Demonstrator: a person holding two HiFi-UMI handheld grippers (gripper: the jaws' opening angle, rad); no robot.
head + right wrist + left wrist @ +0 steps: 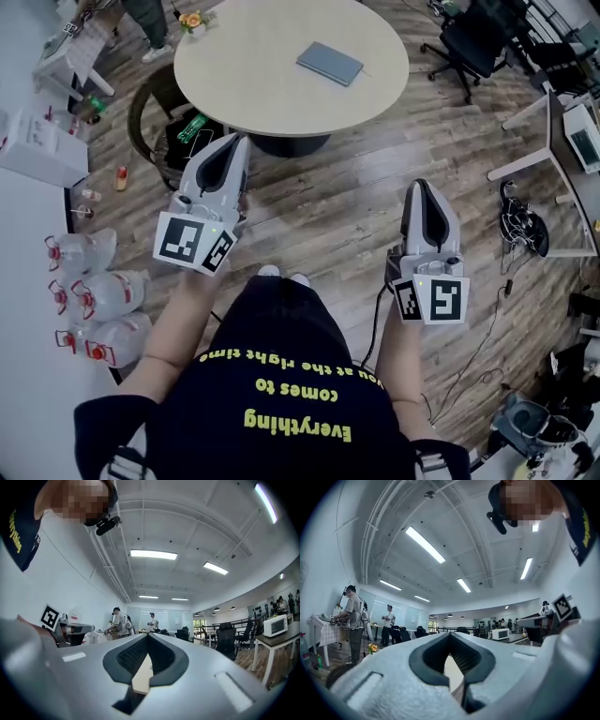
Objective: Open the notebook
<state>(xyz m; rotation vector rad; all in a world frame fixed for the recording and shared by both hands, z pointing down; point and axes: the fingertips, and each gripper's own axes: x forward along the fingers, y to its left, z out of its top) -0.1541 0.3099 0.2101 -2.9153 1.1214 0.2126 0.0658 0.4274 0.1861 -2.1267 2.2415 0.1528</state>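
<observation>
A closed grey notebook (pixel 329 63) lies flat on the right half of a round beige table (pixel 262 75) at the top of the head view. My left gripper (pixel 236 142) is held in the air over the wooden floor, short of the table's near edge, jaws shut and empty. My right gripper (pixel 419 187) hangs further right and lower, also shut with nothing in it. Both point roughly level toward the table. In the left gripper view the shut left gripper (pixel 451 637) fills the bottom, and in the right gripper view the right gripper (pixel 148 637) does the same.
A black chair (pixel 173 117) stands tucked at the table's left, a small flower pot (pixel 192 21) sits on the table's far left rim. Water jugs (pixel 94 291) crowd the floor at left. An office chair (pixel 473 37) and a desk (pixel 572 141) stand at right. People (pixel 351 616) work in the background.
</observation>
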